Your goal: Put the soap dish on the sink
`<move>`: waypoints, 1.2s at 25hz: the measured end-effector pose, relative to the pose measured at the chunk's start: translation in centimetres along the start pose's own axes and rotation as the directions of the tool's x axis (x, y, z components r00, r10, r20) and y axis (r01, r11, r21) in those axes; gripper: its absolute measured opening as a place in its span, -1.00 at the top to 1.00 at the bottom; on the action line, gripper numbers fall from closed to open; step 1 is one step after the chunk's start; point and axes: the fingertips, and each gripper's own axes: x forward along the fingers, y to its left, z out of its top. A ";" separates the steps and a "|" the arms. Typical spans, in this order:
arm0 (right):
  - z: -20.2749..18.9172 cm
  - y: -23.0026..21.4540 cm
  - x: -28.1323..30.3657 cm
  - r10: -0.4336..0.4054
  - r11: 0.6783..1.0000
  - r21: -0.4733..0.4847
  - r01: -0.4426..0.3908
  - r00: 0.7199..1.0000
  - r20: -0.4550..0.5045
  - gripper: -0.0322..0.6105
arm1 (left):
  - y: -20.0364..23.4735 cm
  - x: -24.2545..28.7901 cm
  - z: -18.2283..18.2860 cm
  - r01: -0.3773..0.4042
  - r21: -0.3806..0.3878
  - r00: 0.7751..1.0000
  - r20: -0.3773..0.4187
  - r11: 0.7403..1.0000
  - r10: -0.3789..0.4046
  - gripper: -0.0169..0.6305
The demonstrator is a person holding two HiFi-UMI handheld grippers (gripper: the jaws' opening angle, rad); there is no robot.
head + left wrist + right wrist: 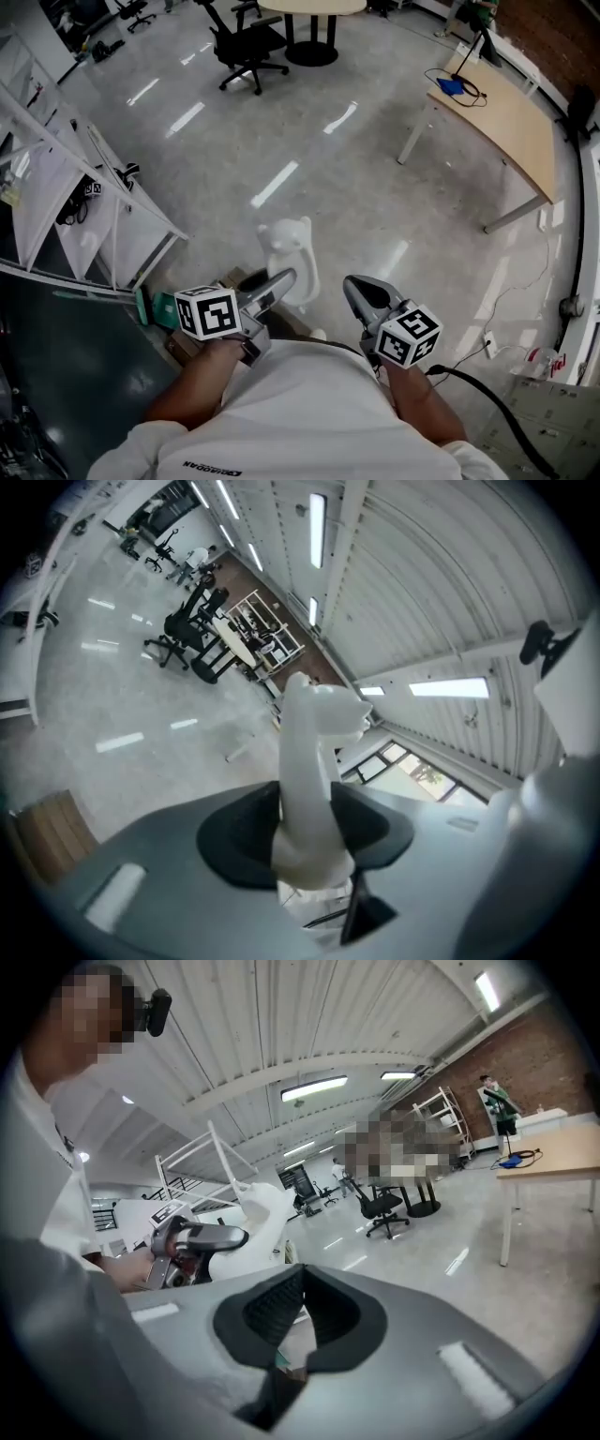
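The soap dish (pixel 289 255) is a white moulded piece with a tall neck and small ears at the top. My left gripper (pixel 279 280) is shut on its lower part and holds it upright in the air above the floor, close to my chest. In the left gripper view the soap dish (pixel 315 738) rises from between the dark pads (pixel 234 841). My right gripper (pixel 358 294) hangs beside it, apart from it, shut with nothing in it. In the right gripper view its pads (pixel 267 1312) meet, and the soap dish (pixel 251 1222) shows at the left. No sink is in view.
A white metal rack (pixel 94 192) stands at the left, with a cardboard box (pixel 187 345) at its foot. A wooden desk (pixel 506 117) is at the right, an office chair (pixel 246 47) and a round table (pixel 312 11) far ahead. A black cable (pixel 492 398) trails at the lower right.
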 end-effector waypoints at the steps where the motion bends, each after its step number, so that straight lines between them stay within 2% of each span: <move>1: 0.5 -2.1 -0.3 0.005 1.000 0.015 -0.005 1.000 0.003 0.89 | -0.1 1.8 0.7 -0.018 -0.005 1.000 0.006 1.000 0.018 0.38; 5: 2.1 -7.0 1.0 0.008 0.998 0.064 -0.008 1.000 0.004 0.89 | 0.9 4.8 3.6 -0.071 -0.025 0.997 0.026 0.997 0.072 0.38; 9: 3.1 -8.2 3.4 0.004 0.998 0.057 -0.004 1.000 -0.007 0.89 | 3.4 4.8 5.1 -0.094 -0.045 0.995 0.021 0.995 0.095 0.38; 12: 4.2 -9.4 6.1 -0.009 0.999 0.038 0.009 1.000 -0.004 0.89 | 6.0 6.2 7.2 -0.074 -0.063 0.997 0.026 0.995 0.076 0.38; 16: 4.5 -14.8 11.1 -0.025 1.000 0.006 0.025 0.999 -0.024 0.89 | 10.5 11.3 10.7 -0.039 -0.036 0.999 0.027 0.999 0.040 0.38; 20: 6.2 -19.5 17.8 -0.054 0.998 0.010 0.055 0.998 -0.021 0.89 | 15.4 14.9 17.0 -0.023 -0.014 0.999 0.047 1.000 0.023 0.38; 23: 9.2 -20.1 21.6 -0.059 0.998 -0.015 0.058 0.998 -0.026 0.89 | 16.8 15.6 20.9 -0.011 -0.014 0.999 0.039 1.000 0.012 0.38; 27: 12.5 -20.4 24.3 -0.036 0.998 -0.047 0.035 0.999 -0.031 0.89 | 17.1 16.3 23.9 0.000 -0.017 1.000 0.024 1.000 0.001 0.38; 30: 14.5 -22.5 27.1 -0.034 0.997 -0.071 0.032 0.999 -0.031 0.89 | 18.7 18.1 26.5 0.007 -0.027 0.999 0.040 1.000 -0.005 0.38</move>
